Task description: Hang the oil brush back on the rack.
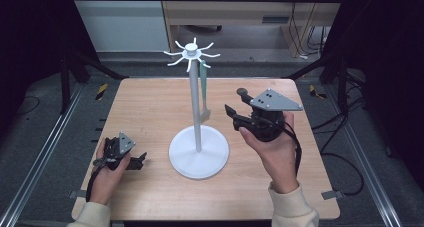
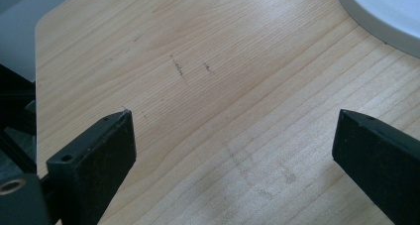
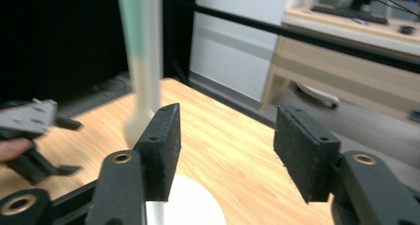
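Observation:
A white hook stand (image 1: 195, 102) rises from its round base (image 1: 199, 159) at the table's middle. A utensil with a green handle and a white end (image 1: 204, 89) hangs from one of the top hooks, just right of the pole. My right gripper (image 1: 236, 103) is held in the air a little right of the utensil, apart from it. In the right gripper view its jaws (image 3: 225, 136) stand open with nothing between them, and the blurred utensil (image 3: 141, 51) is off to the left. My left gripper (image 1: 137, 161) rests on the table left of the base, open (image 2: 233, 131) over bare wood.
The wooden table (image 1: 150, 107) has rounded corners and metal rails along both sides. The stand's spread hooks (image 1: 191, 51) reach out at the top. A desk with cables stands beyond the far edge. The stand's base rim (image 2: 391, 17) lies close ahead of the left gripper.

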Demonstrator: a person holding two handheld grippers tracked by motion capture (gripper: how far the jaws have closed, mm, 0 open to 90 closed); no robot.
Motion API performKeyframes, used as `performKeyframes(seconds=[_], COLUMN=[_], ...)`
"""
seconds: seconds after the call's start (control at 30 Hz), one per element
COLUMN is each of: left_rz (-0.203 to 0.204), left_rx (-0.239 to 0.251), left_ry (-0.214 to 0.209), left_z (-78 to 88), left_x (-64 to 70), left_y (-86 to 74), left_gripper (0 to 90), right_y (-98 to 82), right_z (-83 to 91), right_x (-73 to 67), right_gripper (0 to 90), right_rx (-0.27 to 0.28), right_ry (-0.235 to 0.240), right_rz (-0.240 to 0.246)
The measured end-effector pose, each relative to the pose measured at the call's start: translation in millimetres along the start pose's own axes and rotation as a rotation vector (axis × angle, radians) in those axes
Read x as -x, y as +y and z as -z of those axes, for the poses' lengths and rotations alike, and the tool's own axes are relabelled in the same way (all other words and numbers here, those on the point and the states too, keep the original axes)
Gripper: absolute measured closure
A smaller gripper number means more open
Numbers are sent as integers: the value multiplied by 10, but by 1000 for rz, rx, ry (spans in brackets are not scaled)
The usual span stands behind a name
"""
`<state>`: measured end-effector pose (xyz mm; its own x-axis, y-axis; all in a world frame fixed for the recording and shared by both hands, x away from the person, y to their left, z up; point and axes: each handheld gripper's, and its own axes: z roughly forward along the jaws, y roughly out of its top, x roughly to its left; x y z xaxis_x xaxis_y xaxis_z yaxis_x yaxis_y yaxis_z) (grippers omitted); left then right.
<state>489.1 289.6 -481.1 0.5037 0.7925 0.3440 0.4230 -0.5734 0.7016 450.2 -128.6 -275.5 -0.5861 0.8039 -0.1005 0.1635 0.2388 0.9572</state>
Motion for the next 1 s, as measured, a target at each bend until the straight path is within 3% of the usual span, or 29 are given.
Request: performKeyframes(seconds=[0.13,0.27,0.43,1.0], left_rz=[12,10,11,12], left_rx=[-9,-8,-9,0], left_ry=[-3,-1,-4,0], left_z=[7,12,9,19], left_x=[6,-1,11,12], left_y=[-2,-2,5,13], left_gripper=[27,27,27,27], right_y=[-77,-128,-182,-428], right_z=[-49,-95,-124,-117], right_x=[61,103,147,369], right_gripper=[333,241,142,83], right_rx=[-46,-57,-74,-78], right_ry=[-18,-48,-75,-146], right_rz=[-25,-37,-22,-29])
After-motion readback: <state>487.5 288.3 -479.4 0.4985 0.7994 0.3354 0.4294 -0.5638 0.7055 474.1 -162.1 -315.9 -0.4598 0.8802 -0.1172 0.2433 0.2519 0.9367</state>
